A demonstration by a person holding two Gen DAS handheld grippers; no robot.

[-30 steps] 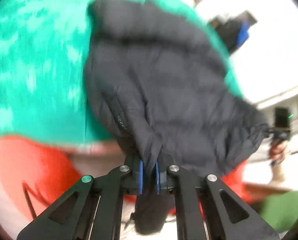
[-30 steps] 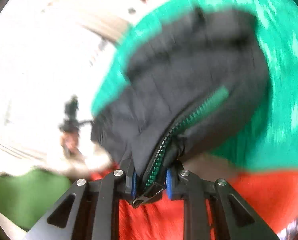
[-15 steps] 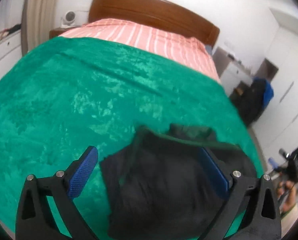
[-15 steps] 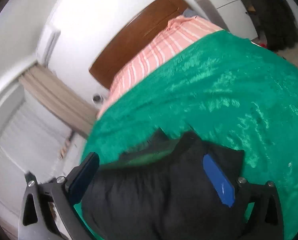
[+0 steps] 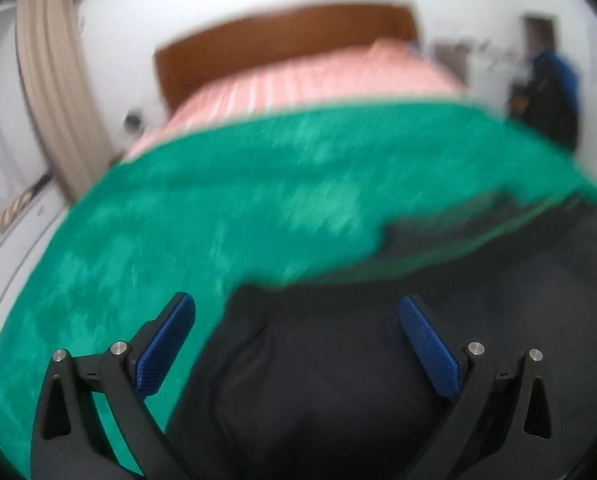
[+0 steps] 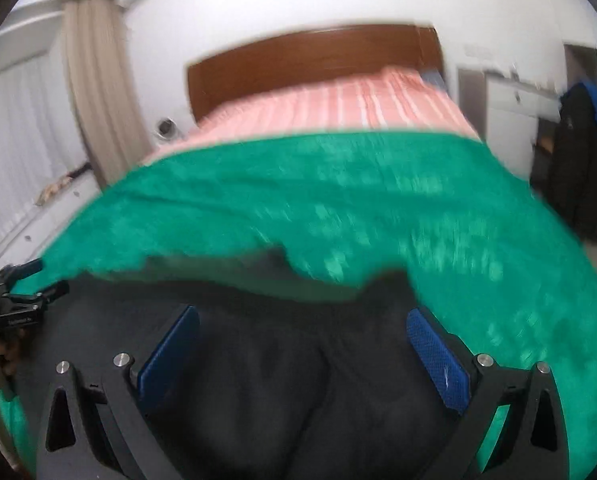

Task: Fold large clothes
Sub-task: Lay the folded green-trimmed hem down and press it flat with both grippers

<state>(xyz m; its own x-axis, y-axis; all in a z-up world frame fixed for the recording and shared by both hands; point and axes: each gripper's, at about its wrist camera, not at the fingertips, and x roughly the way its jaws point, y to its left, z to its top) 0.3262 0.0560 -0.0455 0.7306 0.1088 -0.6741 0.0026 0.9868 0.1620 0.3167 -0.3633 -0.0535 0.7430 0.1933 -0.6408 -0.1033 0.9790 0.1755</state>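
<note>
Jacket [image 5: 338,380] [image 6: 290,380], black and soft with a puffy, rumpled surface, is lying on the near part of the bed, spread over a green blanket [image 5: 218,216] [image 6: 378,200]. Its far edge is showing a strip of green lining, and the fabric is bunching into shallow folds and dips. The blanket is looking plush and slightly shiny, with lighter mottled patches across its nap; motion blur is smearing its detail in both views.

The left gripper [image 5: 297,340] is standing wide apart and gripping nothing, its blue ribbed pads [image 5: 166,344] framing the jacket's left edge, one pad over the blanket and the other over black cloth. The right gripper [image 6: 303,354] is likewise spread wide and empty, both blue pads [image 6: 438,360] hovering over the jacket; whether they are touching it cannot be told.

Beyond the blanket, a pink striped sheet [image 5: 318,80] [image 6: 338,100] is covering the head of the bed below a smooth brown wooden headboard [image 5: 282,44] [image 6: 310,64]. A beige pleated curtain [image 5: 54,80] [image 6: 98,80] is hanging at the left, and a dark coat [image 5: 550,92] [image 6: 578,160] with blue is hanging at the right.
</note>
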